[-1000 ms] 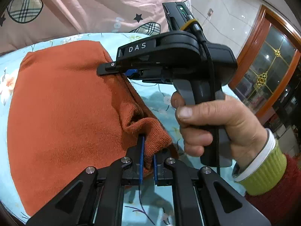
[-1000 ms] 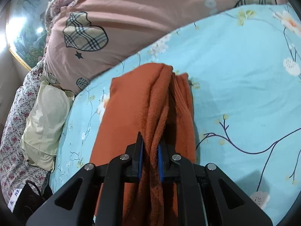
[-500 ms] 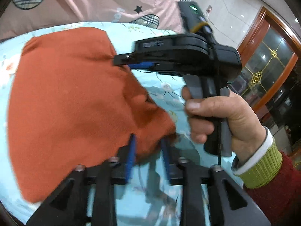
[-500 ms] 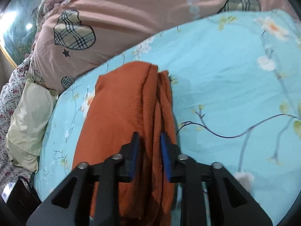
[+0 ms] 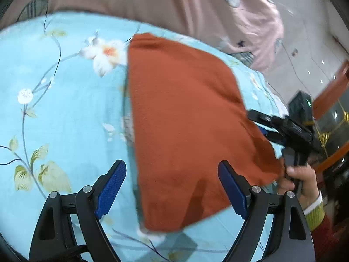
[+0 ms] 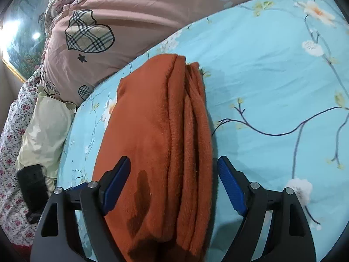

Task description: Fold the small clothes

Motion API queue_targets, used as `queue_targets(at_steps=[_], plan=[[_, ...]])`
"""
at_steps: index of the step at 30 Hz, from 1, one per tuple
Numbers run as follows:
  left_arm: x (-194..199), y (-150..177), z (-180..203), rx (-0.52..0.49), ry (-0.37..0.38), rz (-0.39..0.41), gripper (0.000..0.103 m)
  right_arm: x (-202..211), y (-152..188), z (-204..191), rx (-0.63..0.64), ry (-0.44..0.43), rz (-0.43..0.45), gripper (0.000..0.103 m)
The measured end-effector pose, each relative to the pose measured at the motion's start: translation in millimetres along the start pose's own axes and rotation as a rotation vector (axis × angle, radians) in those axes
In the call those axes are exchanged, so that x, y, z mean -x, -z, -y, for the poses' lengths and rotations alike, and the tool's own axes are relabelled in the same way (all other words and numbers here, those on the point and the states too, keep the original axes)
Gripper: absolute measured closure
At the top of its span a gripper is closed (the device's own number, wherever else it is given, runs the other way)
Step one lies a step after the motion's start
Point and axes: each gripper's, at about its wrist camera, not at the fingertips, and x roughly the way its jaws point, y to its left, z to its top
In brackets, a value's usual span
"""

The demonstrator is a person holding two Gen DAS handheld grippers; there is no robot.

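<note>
While lying folded on blue floral bedsheet (image 6: 272, 69), rust-orange garment (image 6: 157, 144) long axis near to far, far end toward pink quilt (image 6: 135, 11), left gripper (image 5: 172, 190) and right gripper (image 6: 174, 185) both opening, cloth between, pads clear.

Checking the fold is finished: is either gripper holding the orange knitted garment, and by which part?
Neither. The left gripper and right gripper are opening, pads clear of the folded orange knitted garment.

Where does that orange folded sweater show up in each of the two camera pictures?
Left wrist view: orange sweater fills the centre, running right of the middle.
Right wrist view: it lies centre-left, stacked edges facing right.
Shared landmark: the light blue flowered sheet under it in both.
</note>
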Motion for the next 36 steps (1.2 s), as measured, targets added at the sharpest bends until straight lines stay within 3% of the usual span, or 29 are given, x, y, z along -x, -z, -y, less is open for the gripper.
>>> queue_targets(at_steps=[4,6,8,11,12,14,16,23,29,36], plan=[[-34.0,-16.7,-19.4,0.063,0.039,-0.060,0.016,-11.8,-5.8,9.3,-0.038,-0.035,-0.026,0.023],[-52.2,-23.3,-24.7,0.095,0.076,-0.075,0.016,-16.0,-9.1,12.2,-0.058,-0.053,-0.031,0.034],[-60.8,-30.1,-23.8,0.095,0.097,-0.072,0.019,-25.2,-10.0,16.7,-0.087,-0.070,-0.055,0.060],[-74.0,-38.0,-18.7,0.072,0.106,-0.089,0.041,-32.5,-8.6,17.5,-0.102,-0.090,-0.067,0.073],[-72.7,-39.5,-16.0,0.069,0.104,-0.085,0.046,-31.1,-7.9,15.5,-0.101,-0.092,-0.063,0.074],[-66.3,-41.3,-12.8,0.063,0.104,-0.067,0.066,-24.8,-4.8,7.6,-0.092,-0.091,-0.040,0.077],[-52.8,-41.9,-10.7,0.048,0.111,-0.036,0.076,-19.1,-1.8,0.4,-0.093,-0.107,-0.021,0.078],[16.6,-22.1,-3.4,0.021,0.066,0.052,0.079,-27.0,18.9,-64.3,-0.026,-0.193,-0.033,0.079],[98.1,6.5,-36.7,0.060,-0.016,0.148,0.079,-65.7,44.8,-132.8,0.052,-0.319,-0.095,0.079],[142.7,36.6,-80.2,0.108,-0.115,0.170,0.079,-106.5,71.2,-166.9,0.078,-0.344,-0.178,0.079]])
